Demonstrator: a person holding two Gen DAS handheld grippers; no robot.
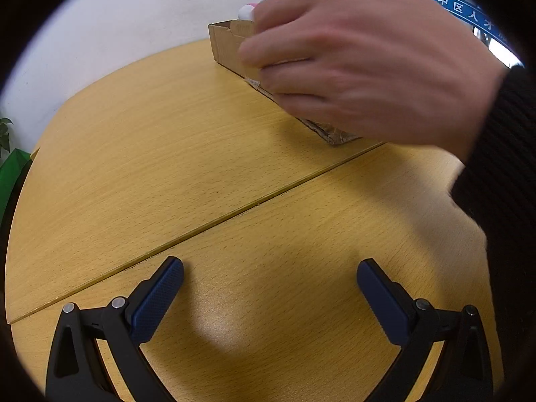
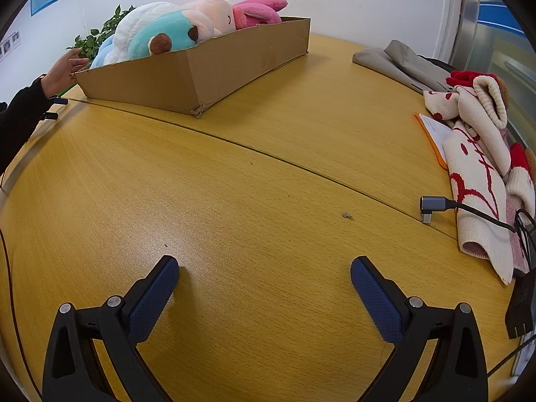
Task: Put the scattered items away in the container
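Both claws rest idle over the bare desk [image 2: 254, 181], tilted down at the wood. The left claw [image 1: 269, 279] has its jaws wide apart with nothing between them, and the right claw [image 2: 264, 276] stands the same, spread and empty.

The cardboard box [image 2: 214, 73] is the landmark. It sits on the far half of the desk, beyond the seam, and already holds the plush toys [image 2: 187, 23], which heap above its rim. In the left wrist view a bare hand [image 1: 361, 63] reaches across to the box's near end, touching or just beside its corner; blur makes it hard to say which. No loose toy shows on the desk on the near side of the box.

To the right of the box, at the desk's edge, lie knitted mittens and a scarf [image 2: 479, 154], a grey cable plug [image 2: 435, 206] and a grey folded cloth [image 2: 402, 62]; whether these count as the scattered items is unclear.

The tidying looks close to done. The sound course is to keep both claws parked and wide until the hand clears the box, then approach any remaining piece low and squarely, gripping soft fabric at its bulk.
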